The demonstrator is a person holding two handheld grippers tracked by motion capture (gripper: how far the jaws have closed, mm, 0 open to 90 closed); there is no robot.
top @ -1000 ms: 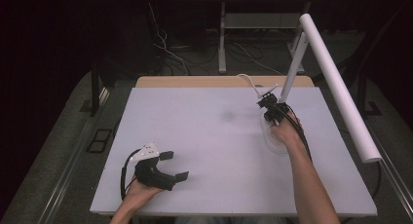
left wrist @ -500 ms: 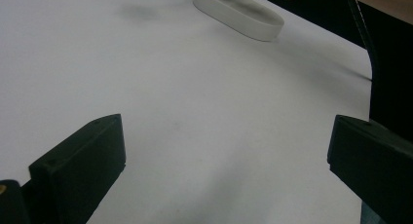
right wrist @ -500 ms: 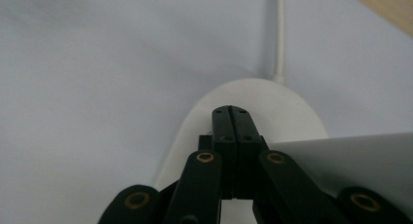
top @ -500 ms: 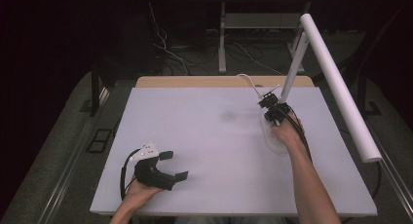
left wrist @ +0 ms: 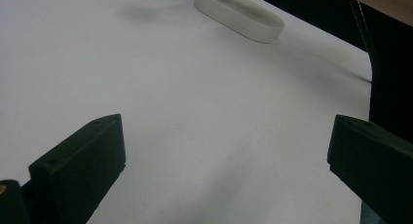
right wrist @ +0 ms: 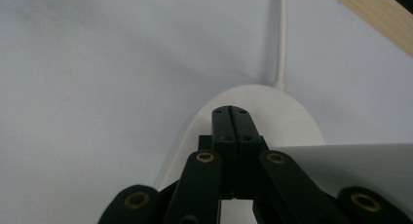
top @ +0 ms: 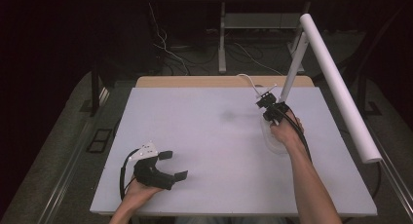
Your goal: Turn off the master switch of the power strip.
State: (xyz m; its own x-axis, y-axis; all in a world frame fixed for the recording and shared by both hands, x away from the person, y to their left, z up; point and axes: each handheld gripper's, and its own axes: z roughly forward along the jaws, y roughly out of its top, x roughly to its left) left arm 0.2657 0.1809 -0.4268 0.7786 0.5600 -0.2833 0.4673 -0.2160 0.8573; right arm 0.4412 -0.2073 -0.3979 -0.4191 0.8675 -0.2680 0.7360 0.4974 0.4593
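Observation:
A white desk lamp stands at the table's right side, with an oval base (top: 273,141), a slanted arm (top: 292,68) and a long tube head (top: 336,87). My right gripper (top: 266,103) is shut with nothing between its jaws. In the right gripper view its tips (right wrist: 231,110) are over the far part of the base (right wrist: 297,121); whether they touch it I cannot tell. My left gripper (top: 174,165) rests open near the table's front left corner. In the left gripper view its jaws (left wrist: 224,151) stand wide apart over bare table, the lamp base (left wrist: 238,17) far ahead.
The lamp's white cable (top: 247,78) runs from the base toward the table's back edge, seen too in the right gripper view (right wrist: 281,39). A wooden strip (top: 219,81) borders the white table (top: 204,131) at the back. The lamp head overhangs the right edge.

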